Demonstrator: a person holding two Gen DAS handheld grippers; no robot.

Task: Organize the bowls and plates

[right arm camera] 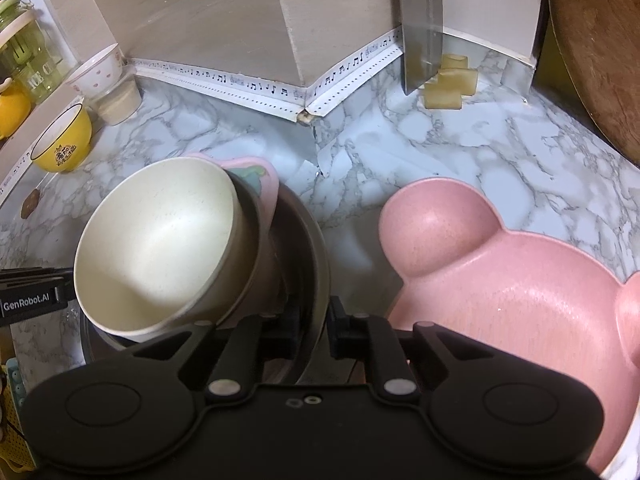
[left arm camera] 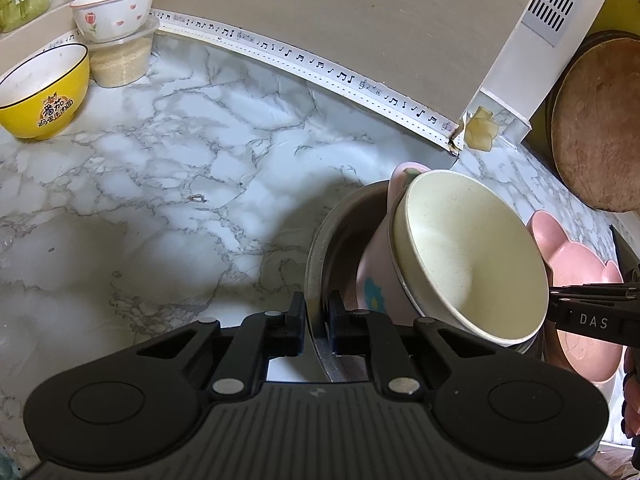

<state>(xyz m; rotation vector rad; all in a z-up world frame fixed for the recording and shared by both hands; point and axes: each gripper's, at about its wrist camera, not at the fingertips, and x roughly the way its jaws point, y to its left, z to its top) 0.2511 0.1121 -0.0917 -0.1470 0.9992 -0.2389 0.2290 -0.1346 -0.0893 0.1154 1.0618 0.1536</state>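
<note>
Two wrist cameras, close over one marble-patterned countertop (left arm camera: 168, 168).

Each looks forward and down along its own gripper. The left view faces the counter's back left; the right view faces the wall corner. Both share the tilted cream round bowl (left arm camera: 472, 256) (right arm camera: 160, 240), the pink bear-shaped plate (left arm camera: 580, 264) (right arm camera: 500, 292), the yellow bowl (left arm camera: 44, 88) (right arm camera: 64, 144) and the music-note edging strip (left arm camera: 320, 66) (right arm camera: 240, 84).

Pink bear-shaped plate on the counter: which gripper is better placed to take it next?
Likely right. The pink bear-shaped plate lies beside the right gripper; the left gripper holds the round steel bowl at its far rim. The right also grips that rim and must release first.
</note>
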